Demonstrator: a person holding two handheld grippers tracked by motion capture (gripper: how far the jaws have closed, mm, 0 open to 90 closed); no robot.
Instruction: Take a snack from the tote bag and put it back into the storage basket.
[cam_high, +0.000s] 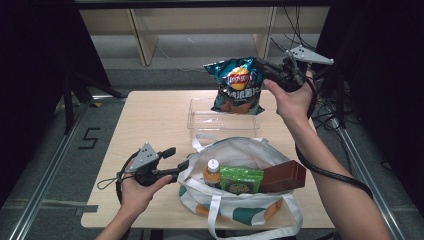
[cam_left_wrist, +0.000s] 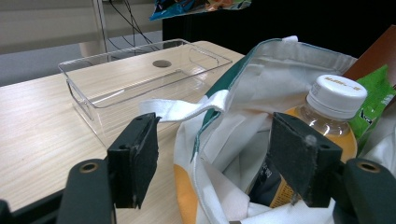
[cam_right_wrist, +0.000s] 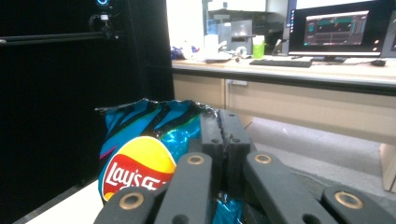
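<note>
At upper right of the high view, our right gripper (cam_high: 266, 67) pinches the chips bag (cam_high: 236, 86), hanging above the clear tray (cam_high: 200, 122). At lower left, our left gripper (cam_high: 177, 159) gapes wide around the tote bag (cam_high: 235, 207) rim, not pressing it.

Free room on the desk's left; bag and bin crowd the middle

Bare desk (cam_high: 145, 120) lies open at 9 o'clock; the tote bag (cam_high: 235, 200) blocks 6 o'clock, the clear plastic bin (cam_high: 200, 122) sits centre, under the hanging Lay's chip bag (cam_high: 237, 85).

One chip bag (cam_high: 236, 86), one clear plastic tray (cam_high: 200, 122), one tote bag (cam_high: 235, 207), one bottle (cam_high: 212, 172), one green packet (cam_high: 241, 179), one brown box (cam_high: 282, 176), two grippers.
</note>
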